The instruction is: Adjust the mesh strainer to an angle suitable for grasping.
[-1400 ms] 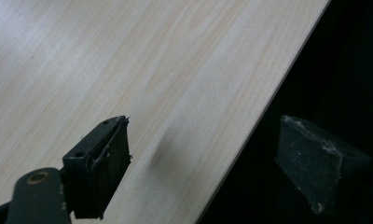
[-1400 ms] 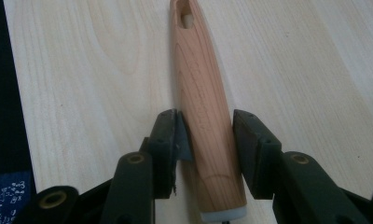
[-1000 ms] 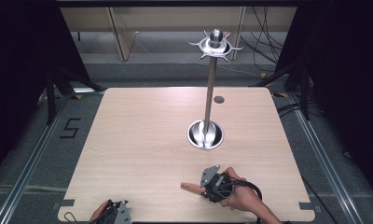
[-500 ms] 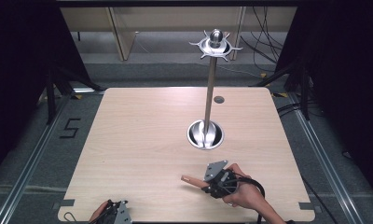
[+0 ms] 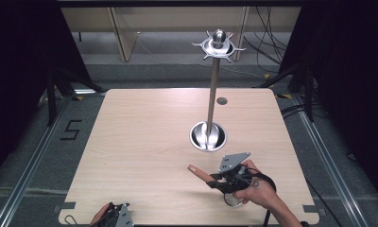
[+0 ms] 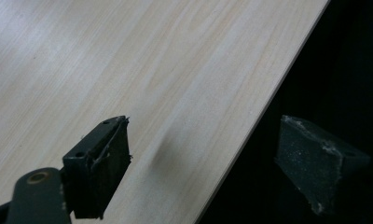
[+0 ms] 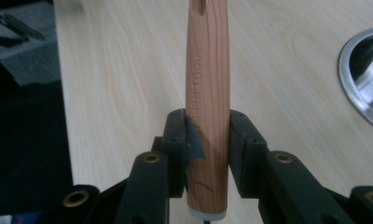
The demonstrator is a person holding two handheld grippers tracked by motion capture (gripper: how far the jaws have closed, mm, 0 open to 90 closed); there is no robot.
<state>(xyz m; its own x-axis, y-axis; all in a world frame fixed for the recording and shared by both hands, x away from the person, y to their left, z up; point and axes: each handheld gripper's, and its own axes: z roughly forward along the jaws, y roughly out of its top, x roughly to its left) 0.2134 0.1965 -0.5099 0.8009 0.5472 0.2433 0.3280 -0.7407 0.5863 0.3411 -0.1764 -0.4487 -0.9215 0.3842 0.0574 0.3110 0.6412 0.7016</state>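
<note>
The right hand-held gripper (image 7: 207,140) is clamped near the butt of a light, stiff, smooth round wooden handle (image 7: 208,88) (it may slip), above the near edge of the pale wooden bench (image 5: 144,142).

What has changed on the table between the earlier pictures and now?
The right gripper, shut on the wooden handle, has lifted it slightly and carried it toward the metal stand. The left gripper stayed at the table's near edge, jaws open.

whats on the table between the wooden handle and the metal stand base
Nothing: bare tabletop separates the wooden handle from the stand base, as the high view shows.
</note>
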